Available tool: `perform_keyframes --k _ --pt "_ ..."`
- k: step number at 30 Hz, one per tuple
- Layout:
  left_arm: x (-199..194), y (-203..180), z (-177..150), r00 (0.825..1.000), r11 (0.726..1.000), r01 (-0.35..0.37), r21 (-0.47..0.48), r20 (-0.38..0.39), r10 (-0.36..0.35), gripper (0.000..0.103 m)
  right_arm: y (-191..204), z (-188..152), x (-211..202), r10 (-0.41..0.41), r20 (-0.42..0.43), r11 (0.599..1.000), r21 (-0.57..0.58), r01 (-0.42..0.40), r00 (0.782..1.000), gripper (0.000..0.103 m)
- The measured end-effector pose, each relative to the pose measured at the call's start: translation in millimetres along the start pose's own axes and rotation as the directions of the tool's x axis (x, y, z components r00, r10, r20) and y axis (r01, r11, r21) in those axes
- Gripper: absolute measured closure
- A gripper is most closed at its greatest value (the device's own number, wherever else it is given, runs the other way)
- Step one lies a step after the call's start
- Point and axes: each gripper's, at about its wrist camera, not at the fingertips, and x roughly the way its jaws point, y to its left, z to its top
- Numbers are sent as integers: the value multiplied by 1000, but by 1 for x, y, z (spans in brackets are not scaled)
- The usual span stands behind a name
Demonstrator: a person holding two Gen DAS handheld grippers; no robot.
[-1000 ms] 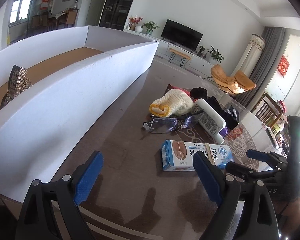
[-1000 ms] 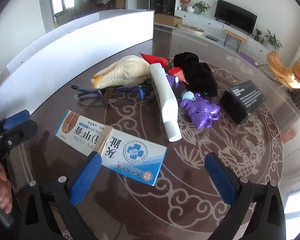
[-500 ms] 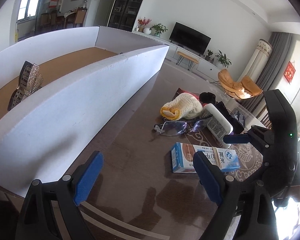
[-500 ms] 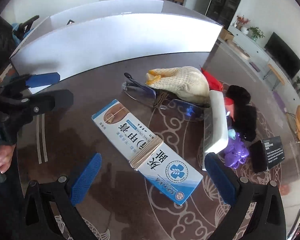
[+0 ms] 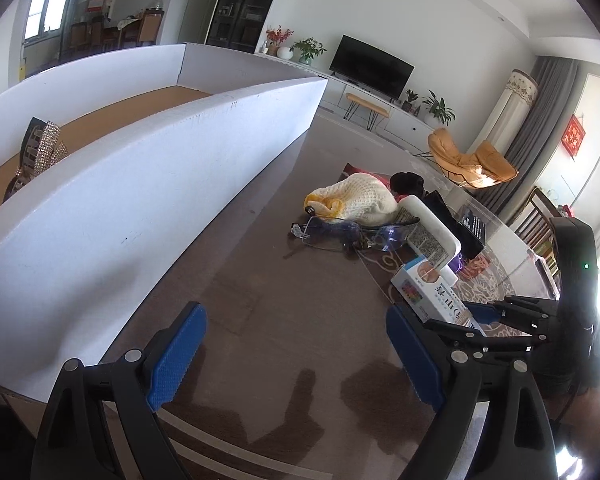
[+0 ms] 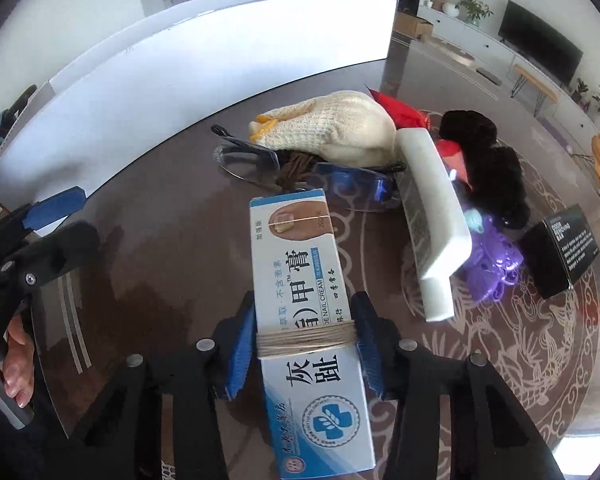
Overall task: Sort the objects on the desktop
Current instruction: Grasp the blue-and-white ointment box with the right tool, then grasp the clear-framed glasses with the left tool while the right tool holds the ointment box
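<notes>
We are gripping the cream box with the right gripper, whose jaws have just been closing and are now pressing on the box's two long sides, right over the band of twine wound around its middle. The box is lying flat on the tabletop, its far end pointing toward the glasses and the knitted hat. The left gripper is hovering over a bare stretch of tabletop beside the white tray, jaws wide apart with nothing between them.

To do this step well, we are judging that the grip sits about where it should: near the middle of the box's length, so it is unlikely to tip when raised. The cardboard probably crushes easily, so we are wanting only enough squeeze to stop it slipping, and the twine may offer some extra bite. We are planning a straight lift first, clear of the tabletop, because the white tube and the glasses are lying just beside the box's far end and a dragged box could snag them. Then we are aiming to carry it high over the tray's white wall, not clipping the rim, and to set it down on the brown floor inside, apart from the sparkly item already there. The left gripper is best kept out of that path.
</notes>
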Motion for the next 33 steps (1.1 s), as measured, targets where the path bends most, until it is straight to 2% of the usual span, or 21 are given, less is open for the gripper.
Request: perform_keyframes --k 3,6,9,11,12,13,16,20,24,26,28,31,33 --pt "7 -2 -2 998 999 45 0 -45 -45 11 -20 -32 -23 -86 4 989 121 85 996 58" --pt "14 -1 -3 993 996 84 -22 -85 -86 11 -34 -69 -47 -195 21 964 190 187 981 58" --pt "21 -5 -1 991 996 88 -11 -104 -89 11 -41 -99 -65 -210 55 949 253 190 976 56" --pt "26 -12 5 991 996 86 22 -108 -83 11 -49 -110 -67 -202 72 939 297 172 977 44" --pt "29 -15 10 991 995 84 48 -109 -78 11 -49 -112 -66 -202 76 933 319 169 976 30" --pt "32 -19 15 991 994 81 80 -112 -71 11 -46 -114 -60 -200 88 929 334 160 976 20" --pt "42 -30 38 995 981 57 184 -95 -40 11 -46 -119 -47 -210 118 933 322 162 971 8" --pt "69 -36 69 997 969 10 248 -76 9 11 -42 -116 -38 -203 102 936 312 162 974 0" --pt "100 -47 72 989 953 54 297 -150 -10 11 -39 -120 -37 -203 104 936 312 162 974 0" --pt "104 -56 64 981 935 114 336 -188 -52 12 -39 -120 -37 -204 104 936 311 162 974 0" --pt "98 -66 54 970 902 192 386 -214 -115 13 -39 -120 -37 -203 104 936 311 162 974 0" --pt "81 -75 37 916 831 369 416 -318 -247 13 -39 -120 -37 -204 105 936 311 162 973 0" --pt "67 -75 29 899 802 407 437 -347 -267 13 -39 -120 -37 -204 104 936 311 162 973 0"
